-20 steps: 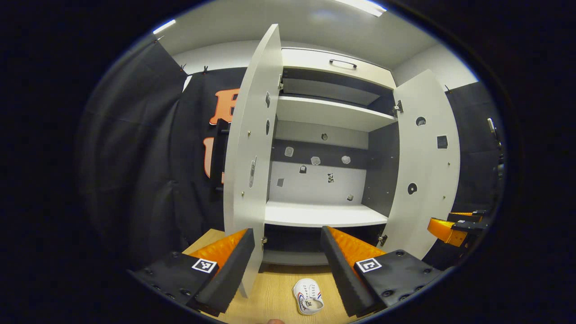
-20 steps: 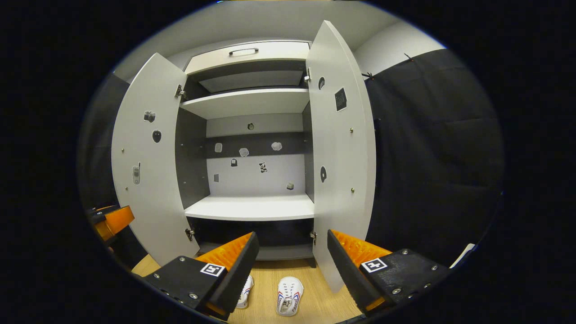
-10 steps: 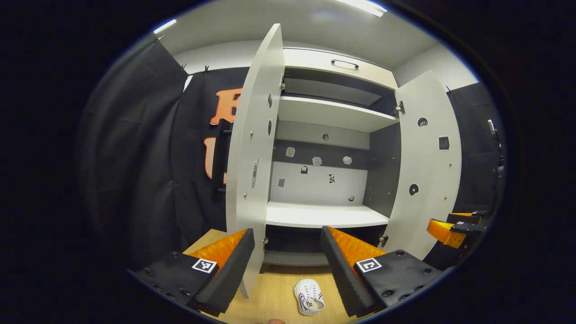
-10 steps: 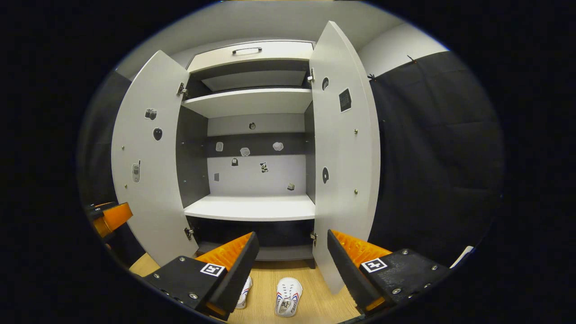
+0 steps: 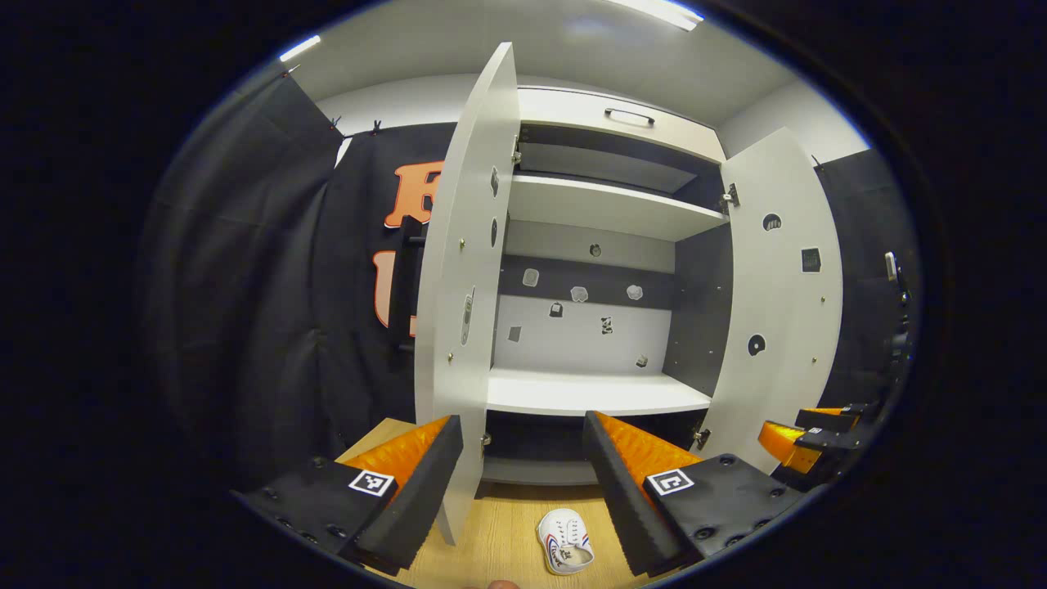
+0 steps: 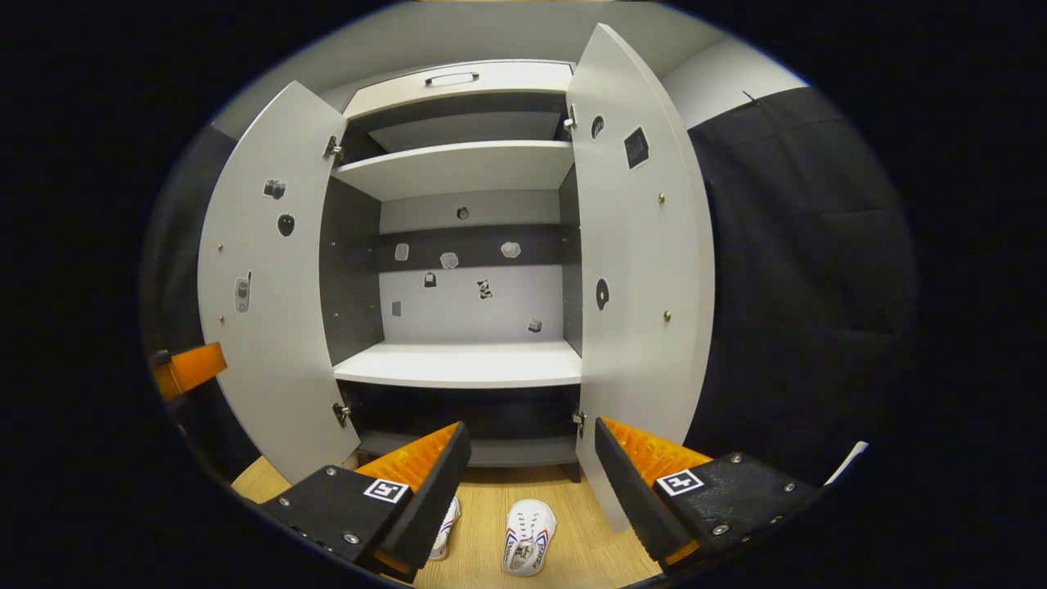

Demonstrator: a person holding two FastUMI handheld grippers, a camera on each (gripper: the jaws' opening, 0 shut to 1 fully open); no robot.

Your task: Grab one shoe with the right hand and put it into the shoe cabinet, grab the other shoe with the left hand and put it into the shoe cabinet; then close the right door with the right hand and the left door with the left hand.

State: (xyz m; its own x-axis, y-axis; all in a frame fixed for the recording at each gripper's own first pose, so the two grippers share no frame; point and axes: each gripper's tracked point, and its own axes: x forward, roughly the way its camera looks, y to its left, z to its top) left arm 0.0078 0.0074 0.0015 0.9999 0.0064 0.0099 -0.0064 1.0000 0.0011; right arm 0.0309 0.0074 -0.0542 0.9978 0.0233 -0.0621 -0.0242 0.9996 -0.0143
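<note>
Right gripper view, shoe (image 6: 527,537) below open right hand-held gripper (image 6: 532,474)

Left gripper (image 5: 522,470) and right gripper (image 6: 530,478) (both empty), fingers spread wide, pointing forward.

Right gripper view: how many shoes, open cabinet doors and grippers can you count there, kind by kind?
Shoes: 2, one in full sight, one partly behind a finger.
Open doors: 2, left door, right door.
Grippers: 2, right gripper, left gripper.
Total: 6.
</note>
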